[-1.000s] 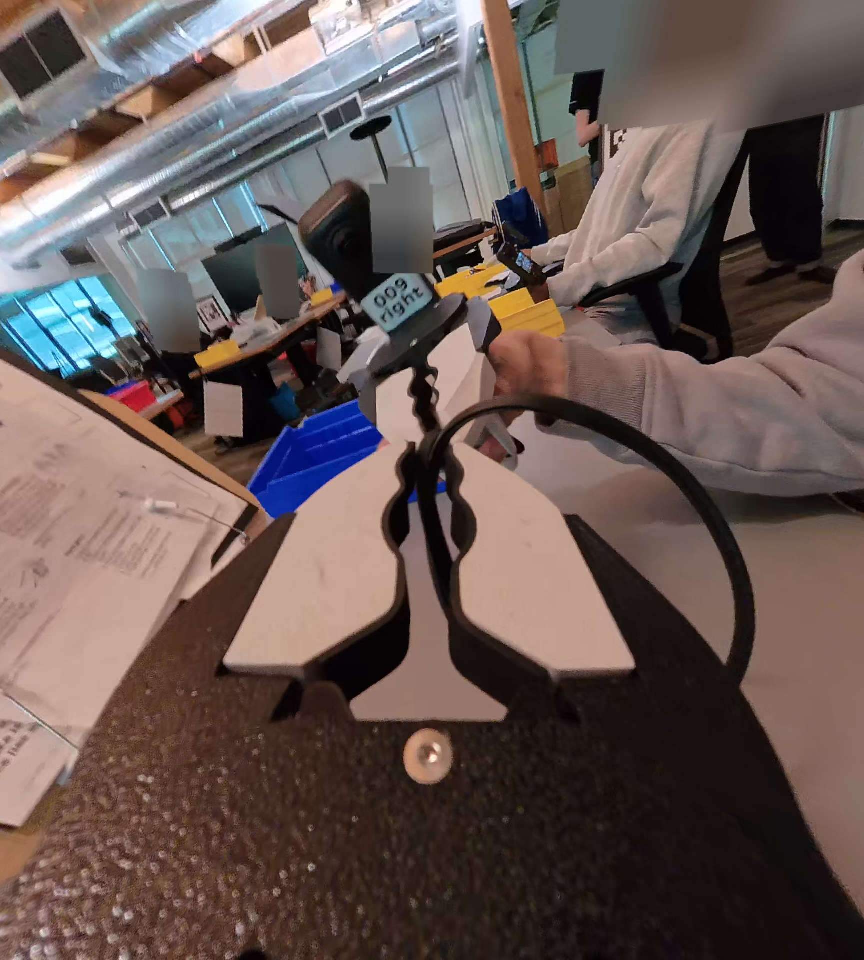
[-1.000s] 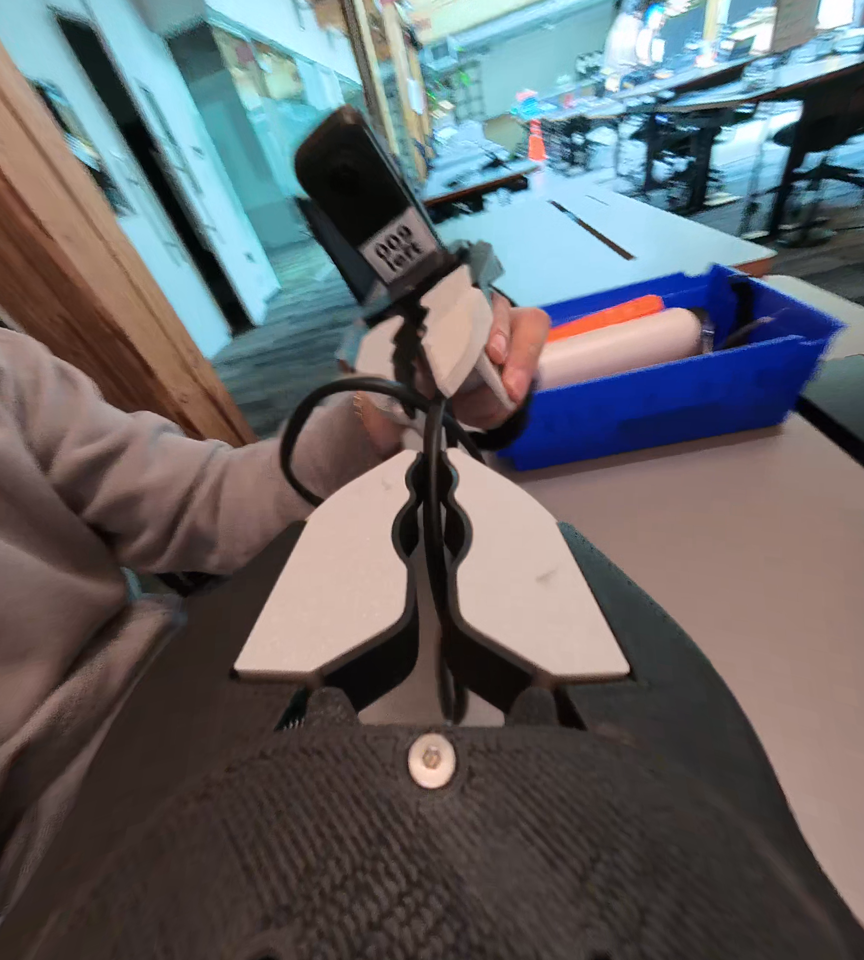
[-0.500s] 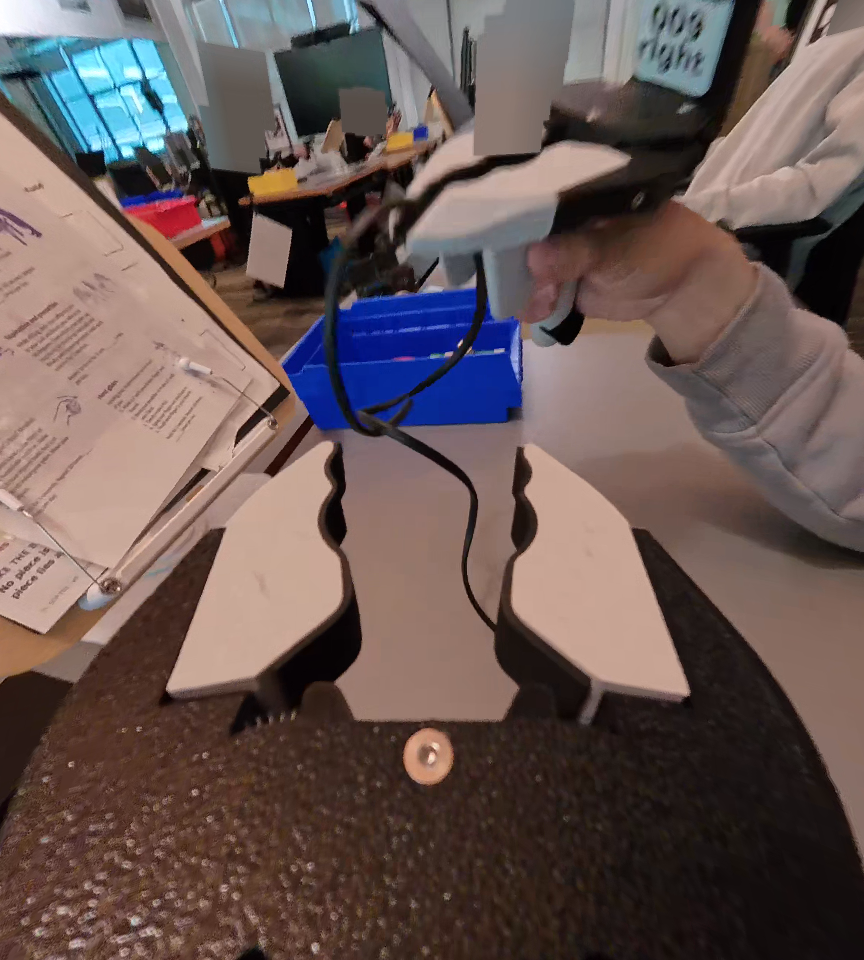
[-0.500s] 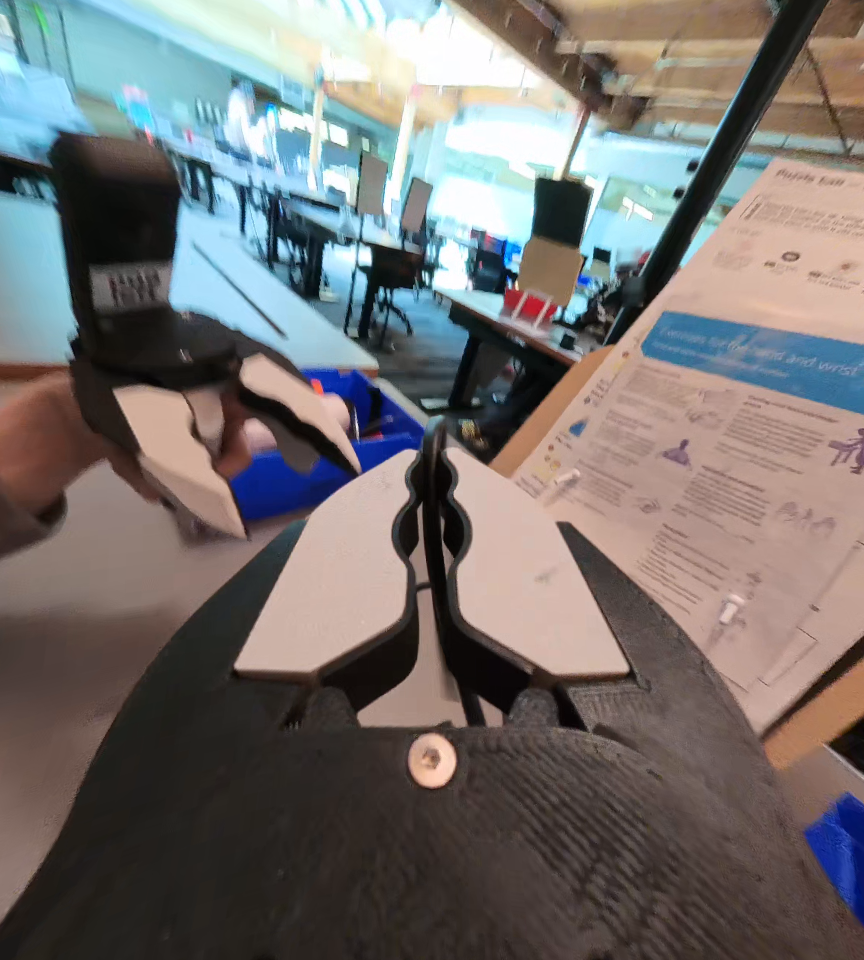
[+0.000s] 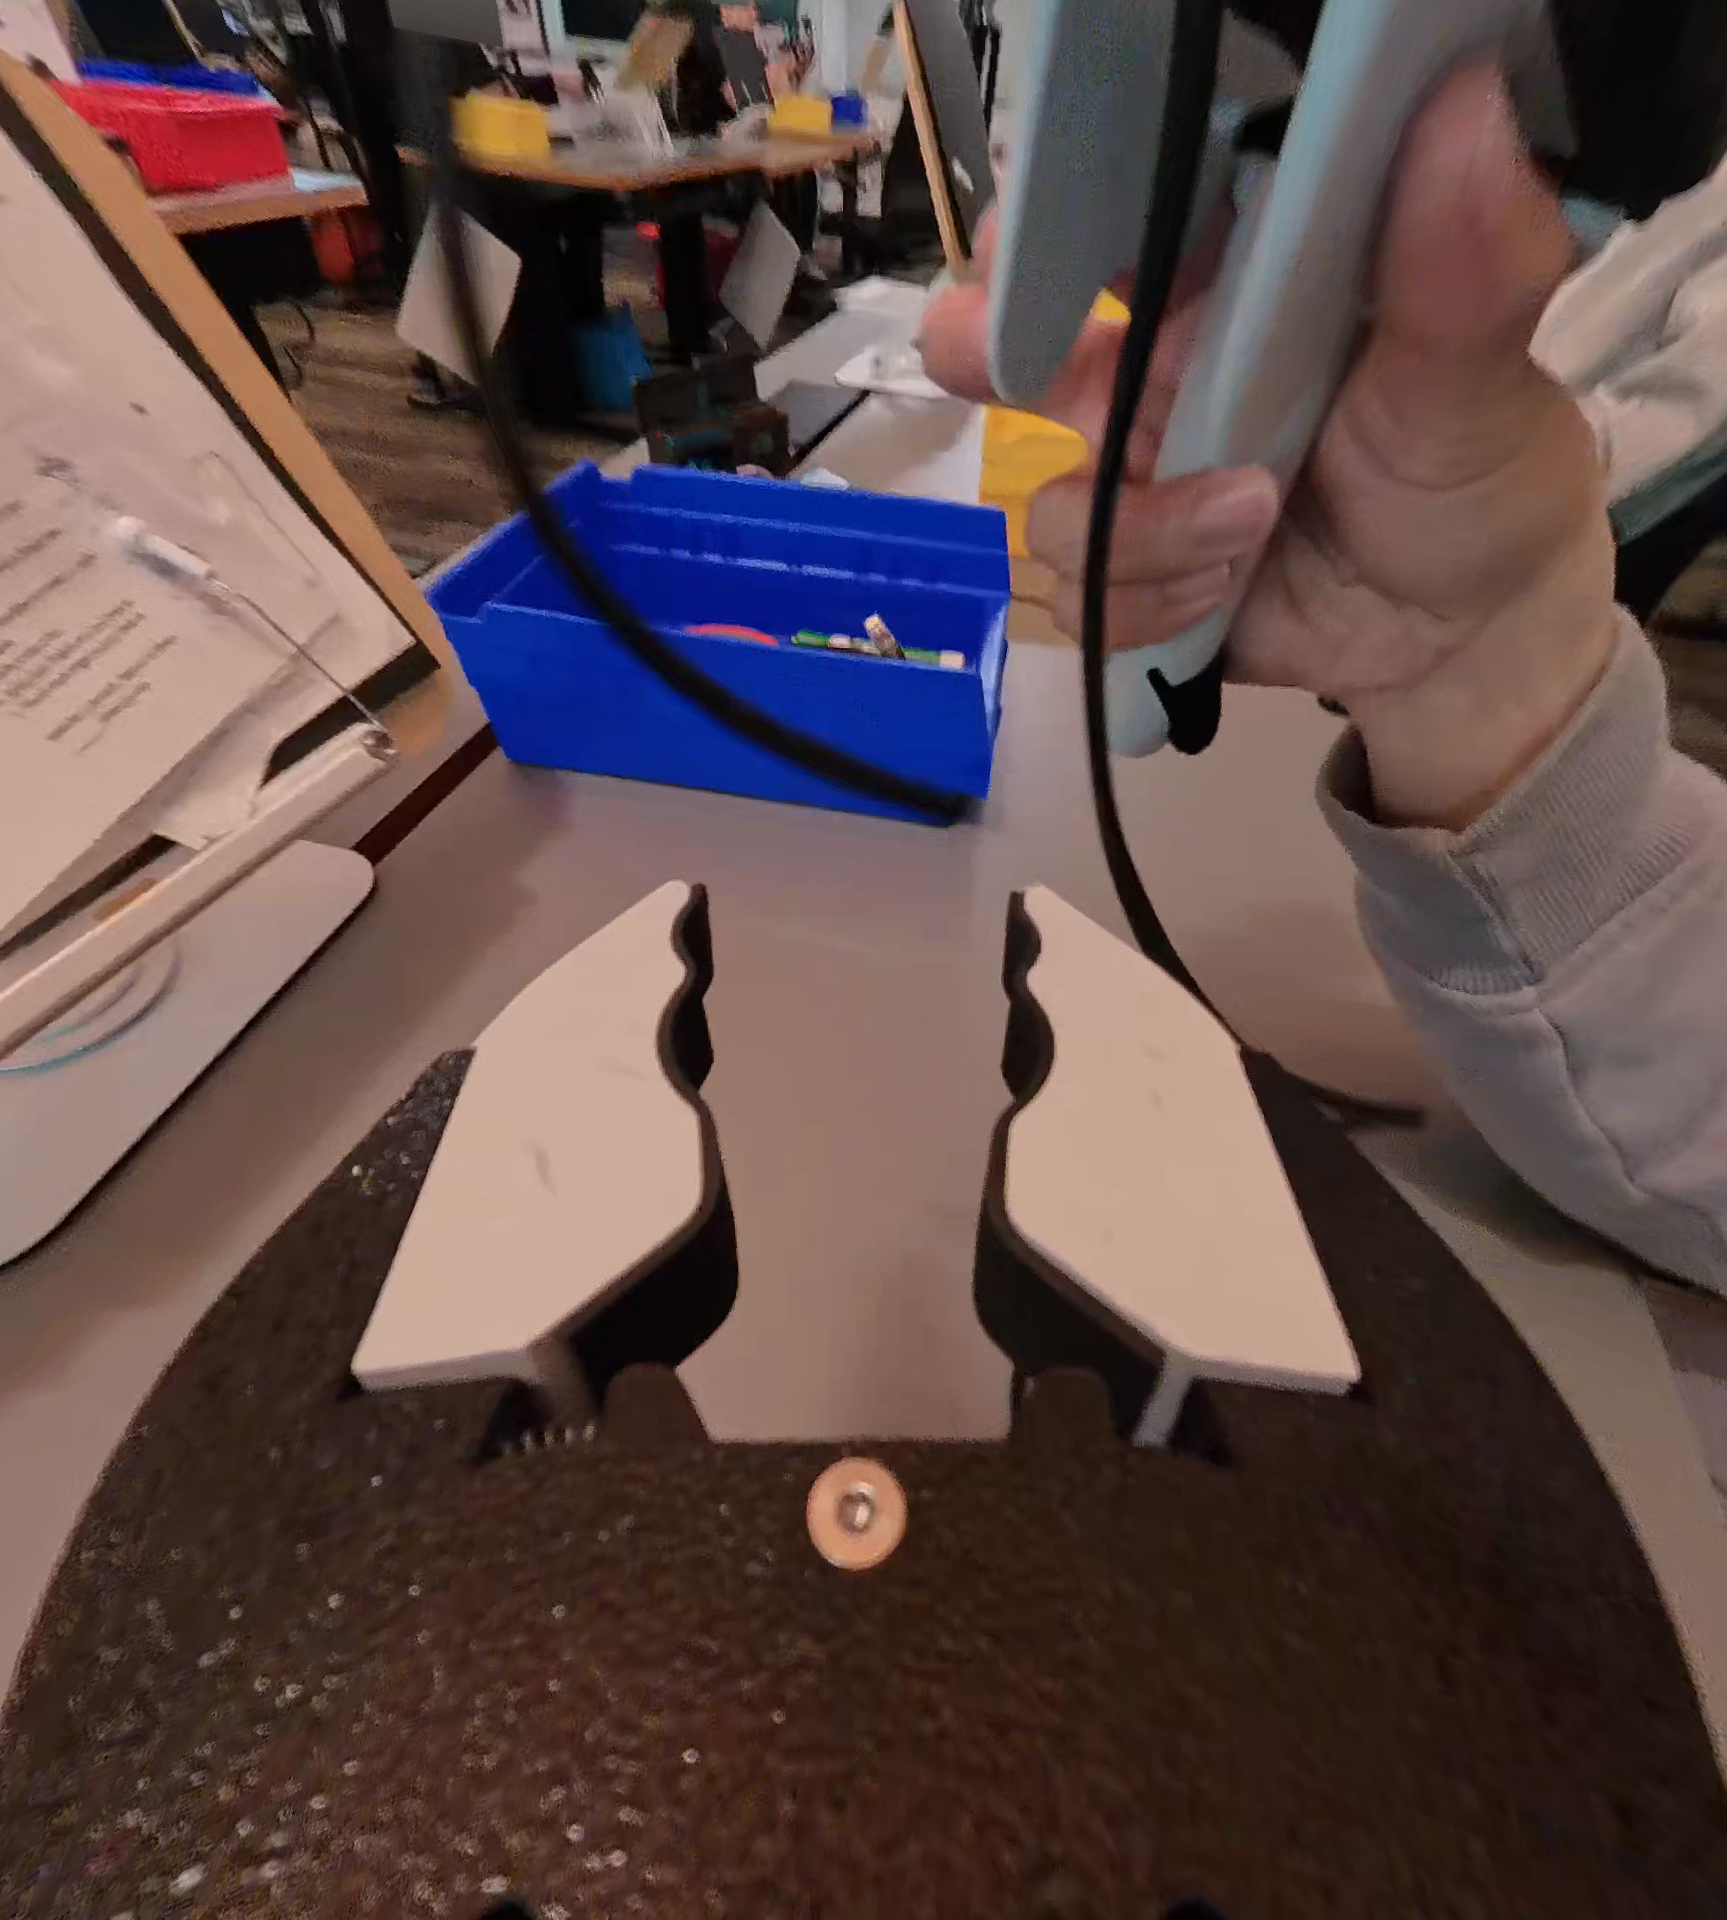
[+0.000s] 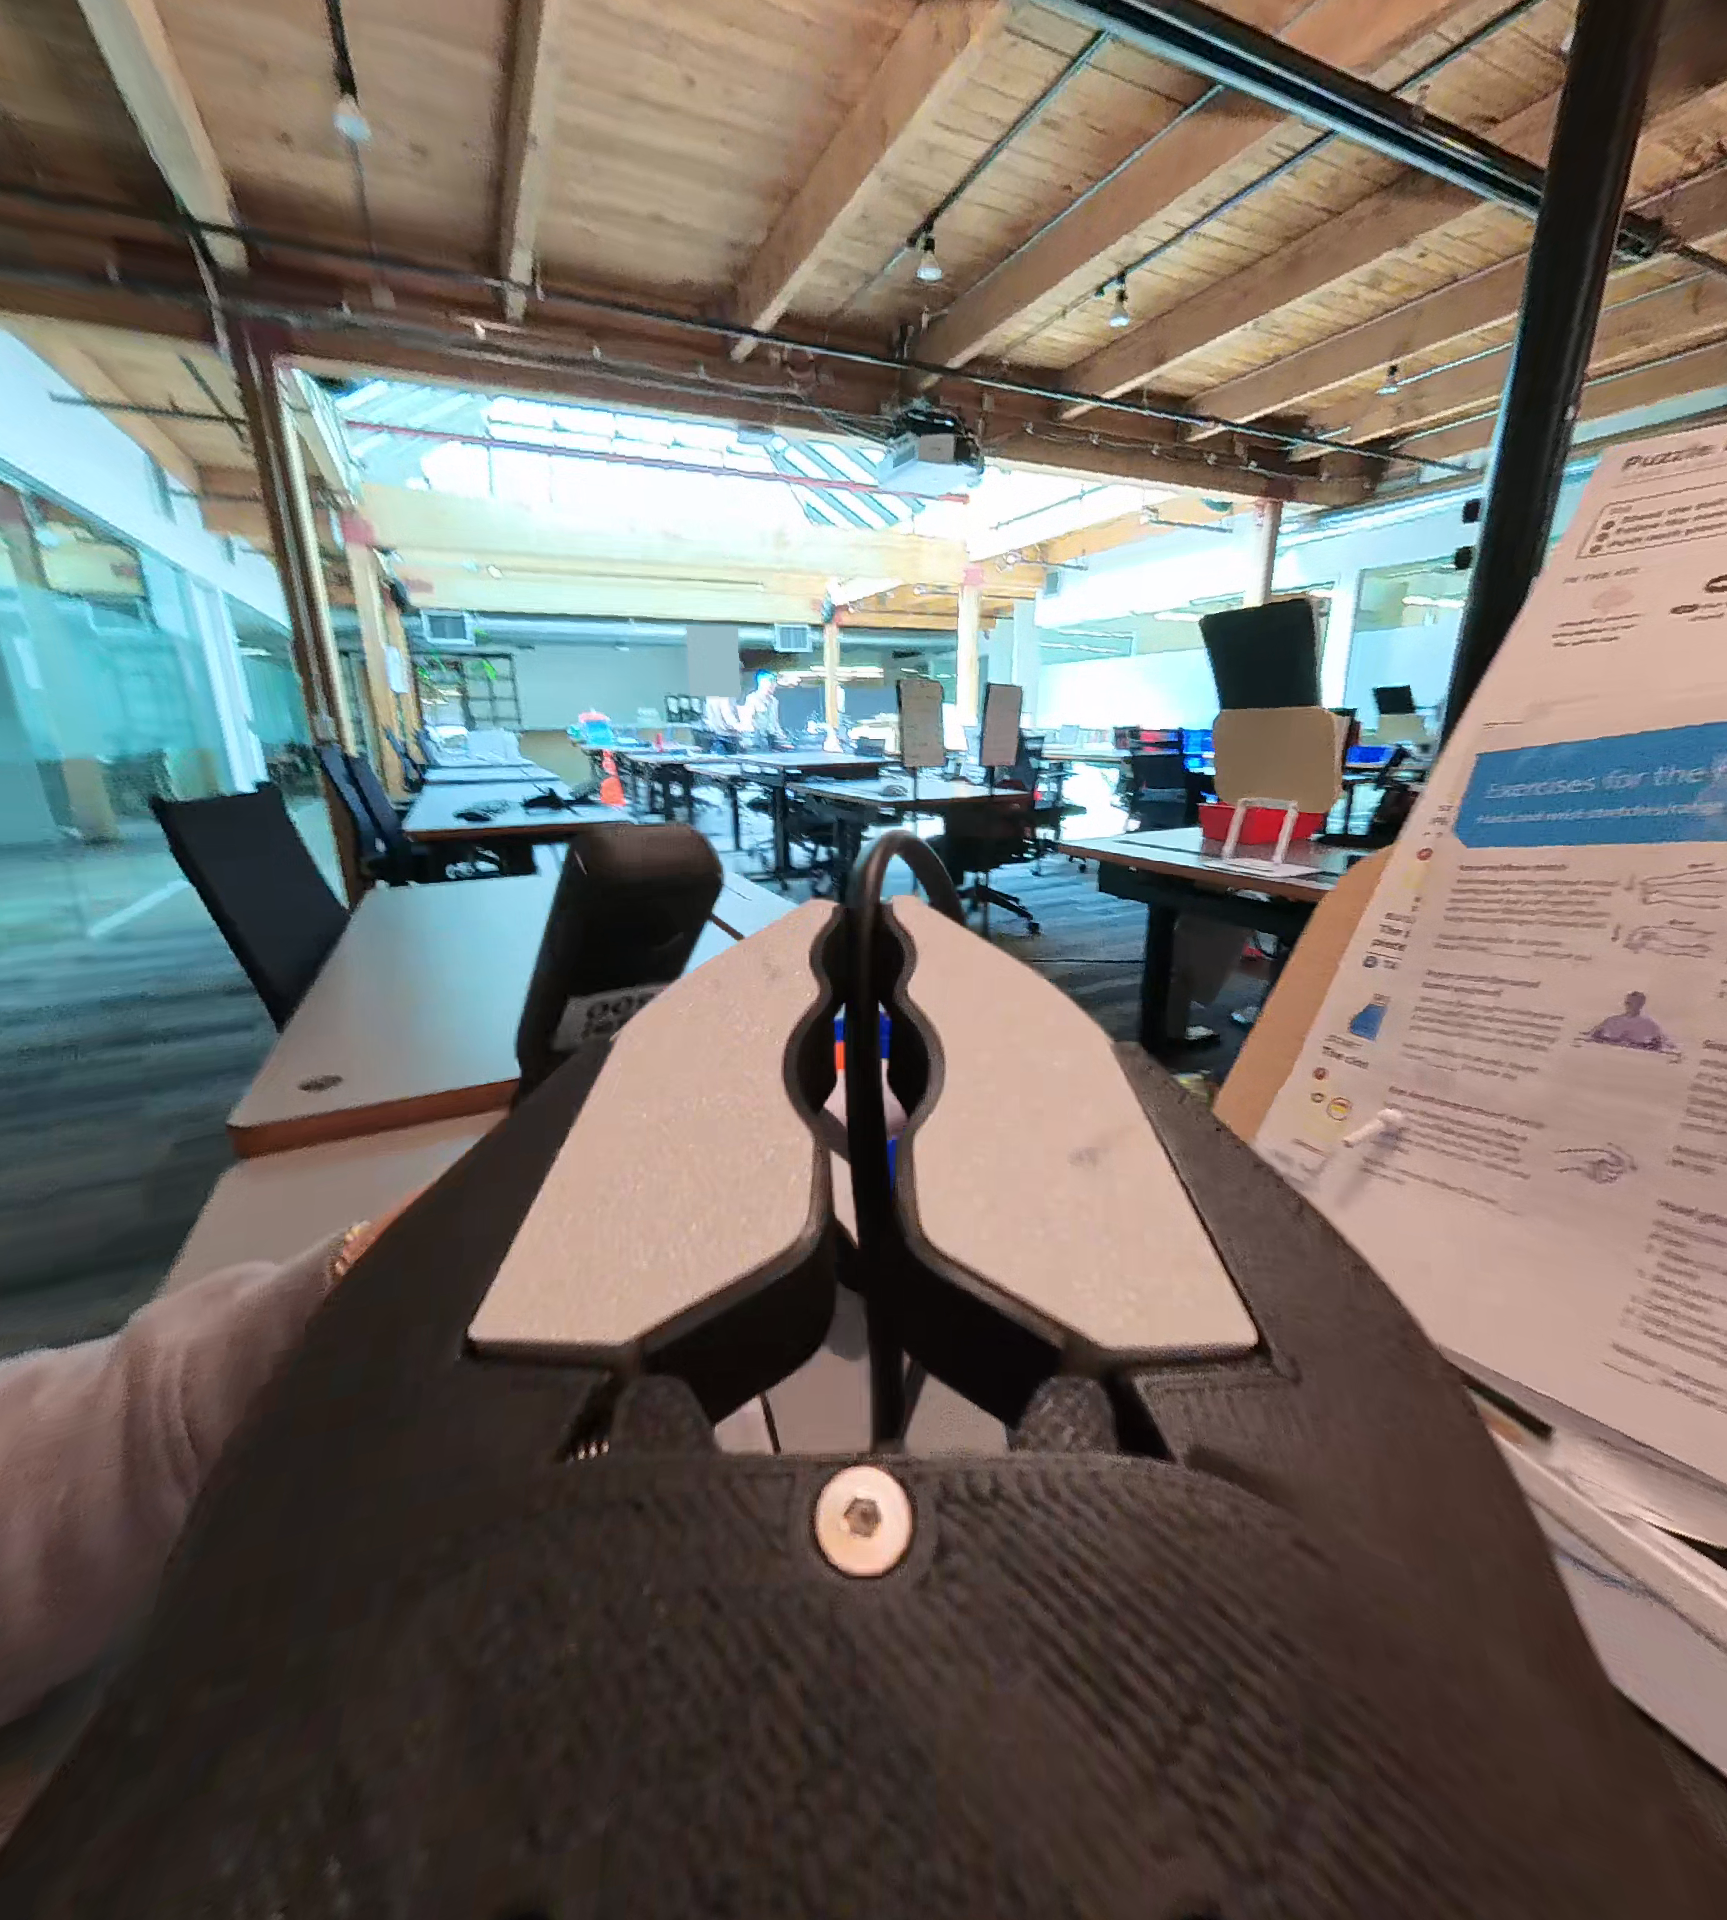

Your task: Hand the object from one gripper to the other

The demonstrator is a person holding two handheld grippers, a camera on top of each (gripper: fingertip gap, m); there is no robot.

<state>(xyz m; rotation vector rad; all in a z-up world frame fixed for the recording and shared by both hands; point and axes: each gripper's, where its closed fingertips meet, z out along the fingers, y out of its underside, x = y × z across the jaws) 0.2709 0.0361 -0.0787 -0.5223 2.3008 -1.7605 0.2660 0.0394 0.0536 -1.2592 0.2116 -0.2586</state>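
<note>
A black cable (image 5: pixel 1098 665) hangs from my right gripper (image 5: pixel 1165 260), which a hand holds high at the upper right of the left wrist view. The cable loops down in front of the blue bin. My left gripper (image 5: pixel 854 935) is open and empty, low over the grey table (image 5: pixel 838 1039), with nothing between its jaws. In the right wrist view my right gripper (image 6: pixel 864 920) is shut on the black cable (image 6: pixel 874 1143), which runs up between the jaws and curls over their tips. The left gripper's black camera block (image 6: pixel 620 935) shows just beyond, lower left.
A blue bin (image 5: pixel 734 717) with small parts stands on the table ahead of the left gripper. A tilted stand with printed sheets (image 5: pixel 59 520) is at the left; it also shows in the right wrist view (image 6: pixel 1617 987). The person's sleeve (image 5: pixel 1565 1039) lies at the right. The tips of one gripper are about 12 centimetres away from the tips of the other.
My left gripper has opened and let go of the cable. My right gripper stays shut on it and has risen up and away, tilting upward.
</note>
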